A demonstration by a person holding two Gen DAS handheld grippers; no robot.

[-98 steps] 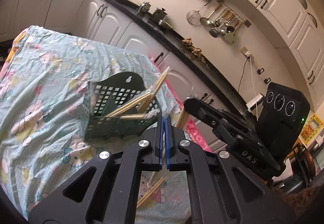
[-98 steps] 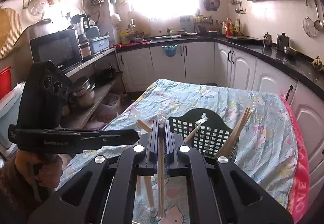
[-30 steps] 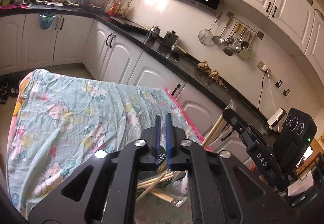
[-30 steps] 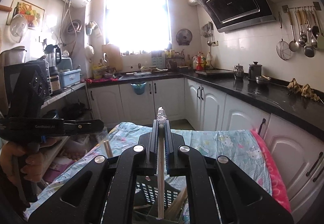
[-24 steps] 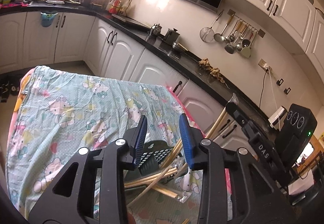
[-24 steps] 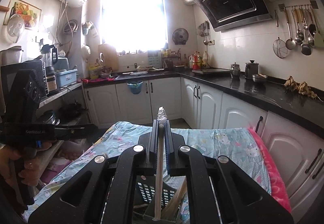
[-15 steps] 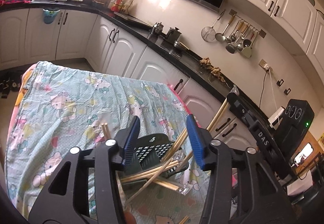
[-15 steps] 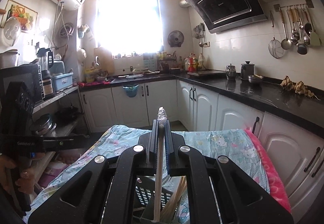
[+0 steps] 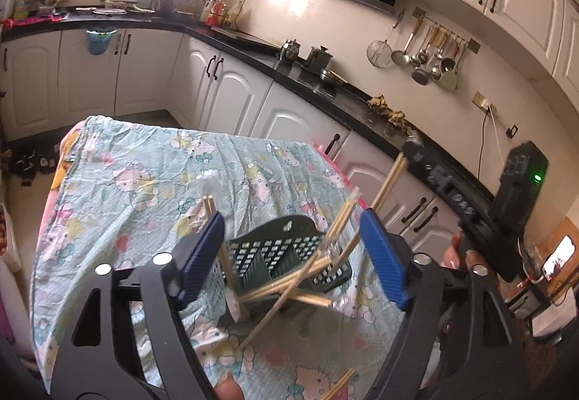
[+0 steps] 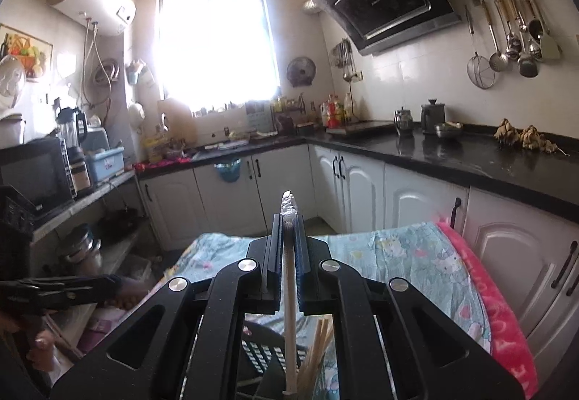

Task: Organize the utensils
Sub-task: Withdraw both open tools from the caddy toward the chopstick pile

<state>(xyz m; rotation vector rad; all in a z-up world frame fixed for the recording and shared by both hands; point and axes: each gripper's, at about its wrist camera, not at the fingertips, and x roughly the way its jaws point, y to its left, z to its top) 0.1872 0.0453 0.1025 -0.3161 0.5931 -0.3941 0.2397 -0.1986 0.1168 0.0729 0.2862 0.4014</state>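
Observation:
A dark green slotted utensil basket (image 9: 286, 255) stands on the cartoon-print tablecloth (image 9: 144, 182), with several wooden chopsticks (image 9: 311, 266) leaning in and out of it. My left gripper (image 9: 291, 255) is open wide and empty, its blue pads either side of the basket from above. My right gripper (image 10: 287, 240) is shut on a pair of wrapped chopsticks (image 10: 289, 309), held upright over the basket (image 10: 260, 349); it shows at the right of the left wrist view (image 9: 452, 190). More chopsticks lie on the cloth near the front edge (image 9: 340, 385).
Black counters and white cabinets (image 9: 231, 88) run behind and to the right of the table. Ladles and strainers hang on the wall (image 9: 427, 56). A pink cloth edge (image 10: 499, 320) marks the table's right side. Shelves with a microwave (image 10: 32, 175) stand at the left.
My left gripper has opened from shut to wide open and dropped nearer the basket. My right gripper has risen and tilted up, keeping its hold on the chopsticks.

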